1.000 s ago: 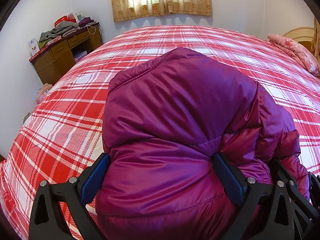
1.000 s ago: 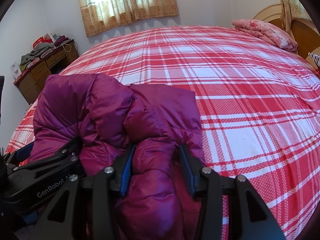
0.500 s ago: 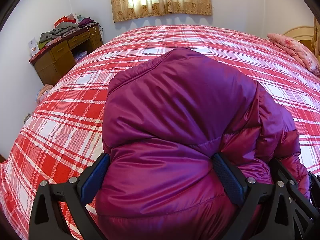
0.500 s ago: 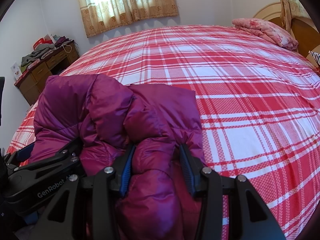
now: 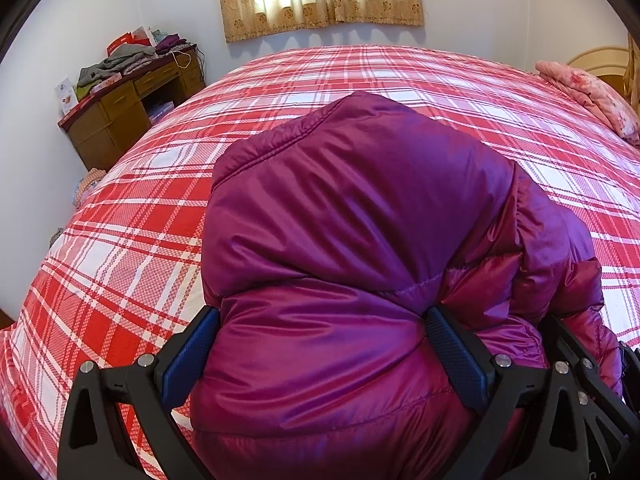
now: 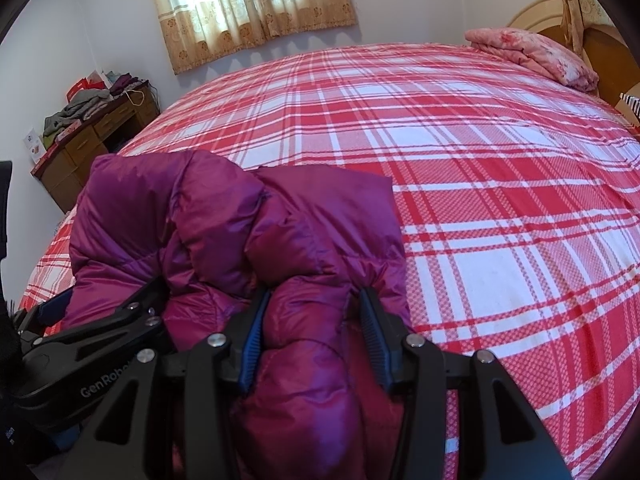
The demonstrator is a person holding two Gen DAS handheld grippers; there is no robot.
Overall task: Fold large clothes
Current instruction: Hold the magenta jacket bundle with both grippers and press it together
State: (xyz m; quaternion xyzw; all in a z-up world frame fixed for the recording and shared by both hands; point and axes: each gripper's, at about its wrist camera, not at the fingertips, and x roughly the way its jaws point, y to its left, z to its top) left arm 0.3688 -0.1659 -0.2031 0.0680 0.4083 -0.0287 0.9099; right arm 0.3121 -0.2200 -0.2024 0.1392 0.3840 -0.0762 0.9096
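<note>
The left gripper (image 5: pixel 320 344) was clamped wide around a thick, puffed wad of the purple down jacket (image 5: pixel 360 216), its blue pads pressed into the fabric on both sides. The right gripper (image 6: pixel 310 328) pinched a narrower roll of the same jacket, just beside the left one, whose black frame showed at the near left of the right wrist view. The jacket sat bundled at the near edge of the bed (image 6: pixel 480 152), folded over on itself, with its far part humped up on the red and white plaid cover.

To do this step well, both hands would probably need to move together and keep the two grips level, so the fold lands square rather than skewed. The shell looked slick and glossy, so it could slide out of a loose pinch; the filling was springy and would likely push the fold open again unless pressed flat and the air squeezed out.

The jacket was quilted in soft, rounded channels with a stitched seam along its far edge. The cover was a flat woven check.
</note>
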